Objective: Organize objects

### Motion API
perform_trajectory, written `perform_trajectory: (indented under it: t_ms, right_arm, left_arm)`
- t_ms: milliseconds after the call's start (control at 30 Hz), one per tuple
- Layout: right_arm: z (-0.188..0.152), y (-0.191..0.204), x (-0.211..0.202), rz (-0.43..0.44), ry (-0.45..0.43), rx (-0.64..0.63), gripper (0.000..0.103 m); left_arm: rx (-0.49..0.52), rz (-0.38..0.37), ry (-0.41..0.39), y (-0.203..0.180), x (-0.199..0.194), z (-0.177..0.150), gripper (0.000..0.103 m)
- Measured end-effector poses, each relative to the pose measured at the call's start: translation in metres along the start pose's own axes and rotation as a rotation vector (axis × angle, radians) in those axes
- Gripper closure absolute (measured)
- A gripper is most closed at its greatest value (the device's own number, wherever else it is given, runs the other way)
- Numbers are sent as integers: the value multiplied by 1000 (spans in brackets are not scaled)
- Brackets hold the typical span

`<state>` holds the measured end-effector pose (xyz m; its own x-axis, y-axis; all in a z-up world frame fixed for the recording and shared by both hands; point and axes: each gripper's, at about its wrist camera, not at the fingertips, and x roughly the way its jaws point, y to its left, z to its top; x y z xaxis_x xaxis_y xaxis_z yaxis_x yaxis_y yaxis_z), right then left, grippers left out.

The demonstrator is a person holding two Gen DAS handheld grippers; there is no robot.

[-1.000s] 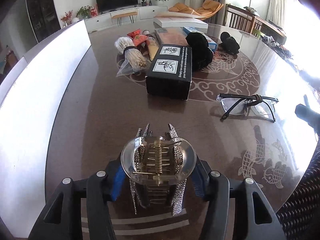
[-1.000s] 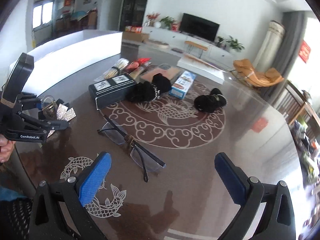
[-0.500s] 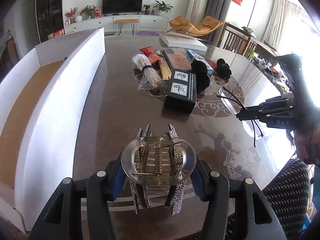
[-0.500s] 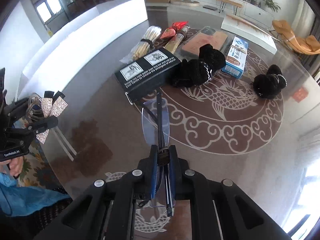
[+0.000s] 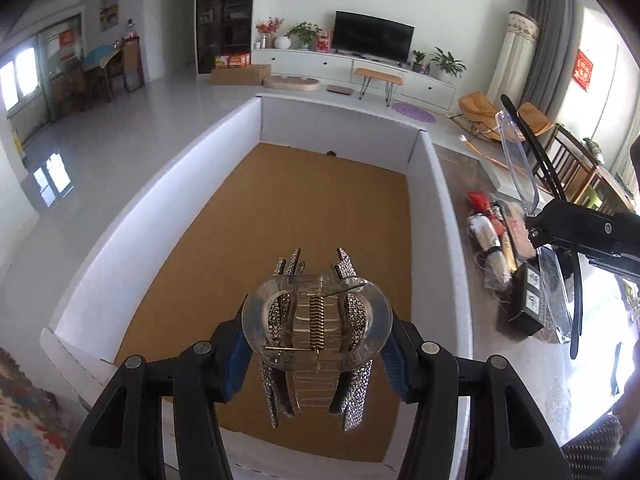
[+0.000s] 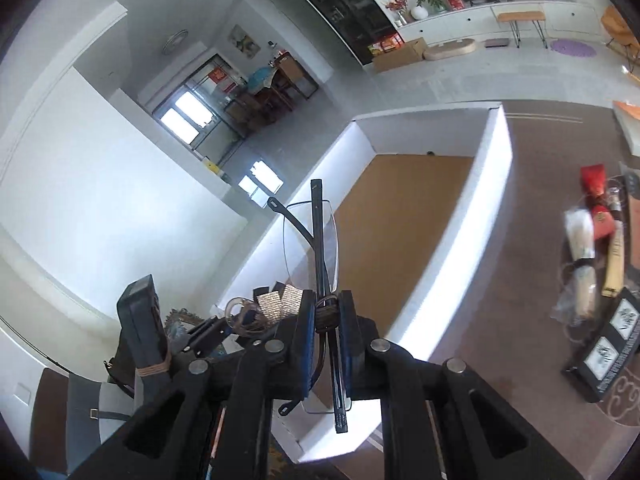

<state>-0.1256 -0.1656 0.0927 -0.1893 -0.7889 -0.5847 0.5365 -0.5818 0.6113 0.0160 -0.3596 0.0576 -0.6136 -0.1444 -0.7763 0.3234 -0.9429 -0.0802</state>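
Observation:
My left gripper (image 5: pixel 316 346) is shut on a clear, rhinestone hair claw clip (image 5: pixel 316 328) and holds it above the white box (image 5: pixel 440 216) with a brown cardboard floor. My right gripper (image 6: pixel 326 334) is shut on folded clear glasses (image 6: pixel 316 240) with black arms, held near the box's (image 6: pixel 472 216) near wall. The glasses (image 5: pixel 520 164) and right gripper also show at the right of the left wrist view. The clip (image 6: pixel 276 304) and left gripper show at lower left of the right wrist view.
On the brown patterned table (image 6: pixel 520 320) to the right of the box lie a black carton (image 6: pixel 604 356), a bagged bundle of sticks (image 6: pixel 580 256) and red packets (image 6: pixel 596 188). The living room floor lies beyond the box.
Both grippers have swung left from over the table to the white box. The right gripper closed on the glasses and lifted them off the table. The clip stays held.

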Motion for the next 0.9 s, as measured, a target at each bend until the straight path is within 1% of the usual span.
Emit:
perform_trajectory:
  t_ms: [67,100,133,200,233,267,300,333,400,433,467,500,533,567,600,667,733,800,900]
  right_arm:
    - [2,4,28,-21,25,22,75]
    - [1,4,37,-45,37,29,51]
    - [-1,3,38,-68,32,30,36]
    - [-7,-2,26,-94,-13,14,34]
    - [-12,-7,16,-119,-30,-6,30]
    - [-17,-14,5,-159,-46,-24,27]
    - [-24,-22,-8,-201,-65,-43,23]
    - [-32,-32,-22,-249,-88,-63,19]
    - [-56,-60,-51,-387,-131,-103,13]
    - [-69,-74,-66,-475,-149,-121,11]
    - [-86,-89,-79,-571,-159,-131,11]
    - [-104,-106,-89,-663,-162,-129,11]
    - [-121,-125,-100,-740,-155,-109,11]
    - [-137,-146,-112,-798,-139,-70,11]
    - [-151,-165,-124,-839,-126,-21,11]
    - [-177,-193,-146,-892,-132,72,11]
    - [-190,-214,-164,-929,-152,137,11]
    - [-196,-228,-177,-966,-164,182,11]
    - [-194,-253,-181,-983,-163,226,11]
  left_arm:
    - [-28,54,37,12,13,-2,45]
    - [-38,71,51,15,17,-4,41]
    - [-44,78,61,16,20,-7,40]
    - [-50,64,57,14,17,-15,40]
    - [-45,48,48,9,14,-19,37]
    - [-40,36,42,1,12,-22,36]
    - [-33,18,37,-9,8,-24,36]
    - [-22,-15,33,-21,3,-28,36]
    - [16,-126,20,-51,-10,-36,36]
    - [42,-188,17,-71,-19,-42,32]
    - [69,-248,18,-91,-24,-49,28]
    - [93,-302,22,-112,-29,-55,15]
    - [117,-349,30,-132,-29,-66,5]
    - [144,-385,40,-153,-26,-75,3]
    - [178,-403,53,-173,-20,-83,2]
    - [241,-376,83,-208,1,-99,2]
    - [262,-328,84,-231,26,-109,3]
    - [267,-283,87,-245,47,-110,4]
    - [277,-257,59,-257,64,-107,4]
